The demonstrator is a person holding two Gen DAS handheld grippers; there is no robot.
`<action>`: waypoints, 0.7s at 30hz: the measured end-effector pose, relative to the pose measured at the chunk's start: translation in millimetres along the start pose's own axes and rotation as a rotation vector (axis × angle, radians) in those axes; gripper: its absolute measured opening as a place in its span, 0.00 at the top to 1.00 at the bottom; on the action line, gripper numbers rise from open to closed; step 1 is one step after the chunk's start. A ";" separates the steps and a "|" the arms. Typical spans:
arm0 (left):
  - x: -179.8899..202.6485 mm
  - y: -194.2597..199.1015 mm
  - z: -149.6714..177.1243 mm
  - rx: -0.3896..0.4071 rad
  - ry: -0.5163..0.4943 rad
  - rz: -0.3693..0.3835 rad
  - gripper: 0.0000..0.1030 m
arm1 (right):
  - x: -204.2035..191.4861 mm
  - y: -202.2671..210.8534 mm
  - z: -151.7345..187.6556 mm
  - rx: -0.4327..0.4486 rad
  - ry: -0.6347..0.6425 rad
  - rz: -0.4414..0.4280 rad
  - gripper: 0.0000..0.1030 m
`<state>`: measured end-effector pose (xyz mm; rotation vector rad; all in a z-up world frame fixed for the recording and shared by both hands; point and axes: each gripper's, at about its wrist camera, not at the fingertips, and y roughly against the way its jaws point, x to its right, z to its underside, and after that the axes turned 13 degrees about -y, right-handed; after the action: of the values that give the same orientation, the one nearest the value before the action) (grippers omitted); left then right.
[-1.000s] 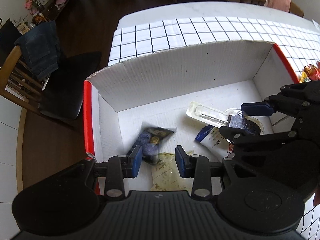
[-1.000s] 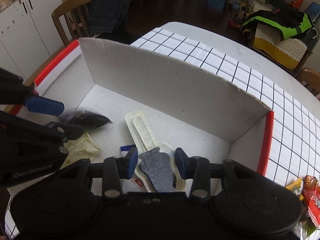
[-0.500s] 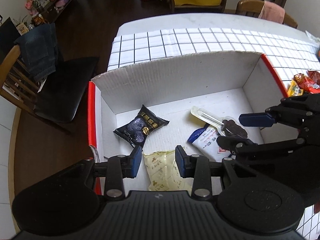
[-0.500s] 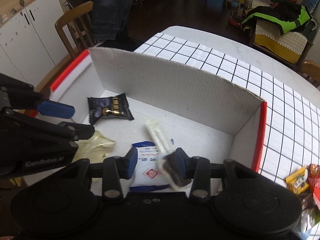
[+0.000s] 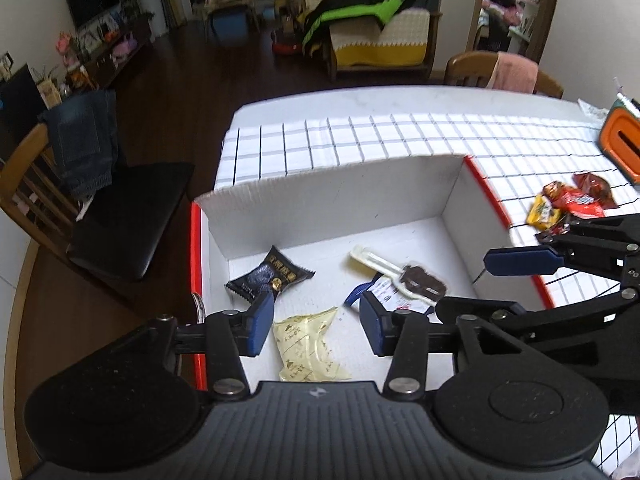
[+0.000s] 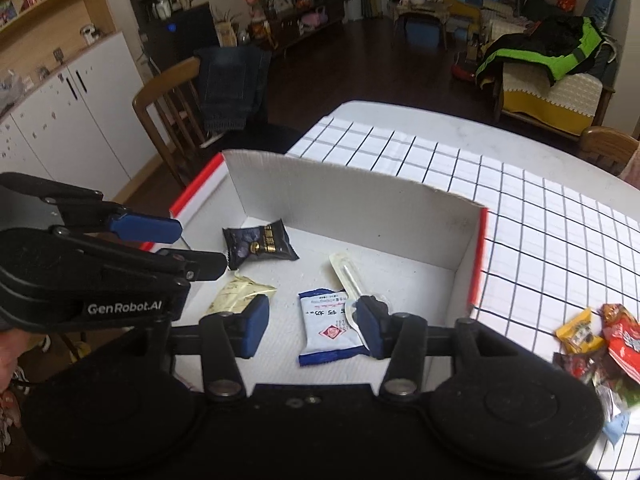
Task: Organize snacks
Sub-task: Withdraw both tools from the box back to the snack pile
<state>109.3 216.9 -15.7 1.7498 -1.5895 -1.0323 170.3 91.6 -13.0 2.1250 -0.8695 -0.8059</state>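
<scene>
A white cardboard box [image 5: 332, 204] [image 6: 352, 204] with red edges sits on the checked tablecloth. Inside lie a black snack packet [image 5: 269, 274] [image 6: 259, 243], a pale yellow packet [image 5: 306, 344] [image 6: 239, 294], a blue-and-white packet [image 5: 384, 292] [image 6: 327, 326] and a clear wrapped chocolate stick [image 5: 400, 270] [image 6: 347, 276]. My left gripper [image 5: 317, 324] is open and empty above the box's near side. My right gripper [image 6: 312, 326] is open and empty above the blue-and-white packet. Each gripper shows in the other's view, the right [image 5: 520, 276], the left [image 6: 160, 244].
Loose snacks in red and yellow wrappers [image 5: 568, 204] [image 6: 596, 336] lie on the tablecloth right of the box. An orange-and-green object [image 5: 622, 144] stands at the far right. A wooden chair with jeans [image 5: 76, 168] [image 6: 224, 88] stands left of the table.
Both grippers have risen and drawn back from the box. The black packet and the chocolate stick, held low in the box a second ago, now lie released on its floor.
</scene>
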 end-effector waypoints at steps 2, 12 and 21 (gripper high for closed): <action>4.9 9.0 0.1 0.025 -0.009 0.000 0.49 | 3.0 11.2 2.6 0.021 -0.013 -0.006 0.50; 47.8 28.4 -8.3 0.107 -0.050 0.033 0.40 | 37.9 59.1 20.1 0.096 -0.068 -0.023 0.35; 111.5 28.0 -27.2 0.145 -0.085 0.061 0.26 | 102.4 91.2 40.0 0.123 -0.089 -0.011 0.14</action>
<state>116.6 100.4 2.9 1.7603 -1.7996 -0.9953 169.8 -49.9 6.8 2.2165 -0.9769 -0.8783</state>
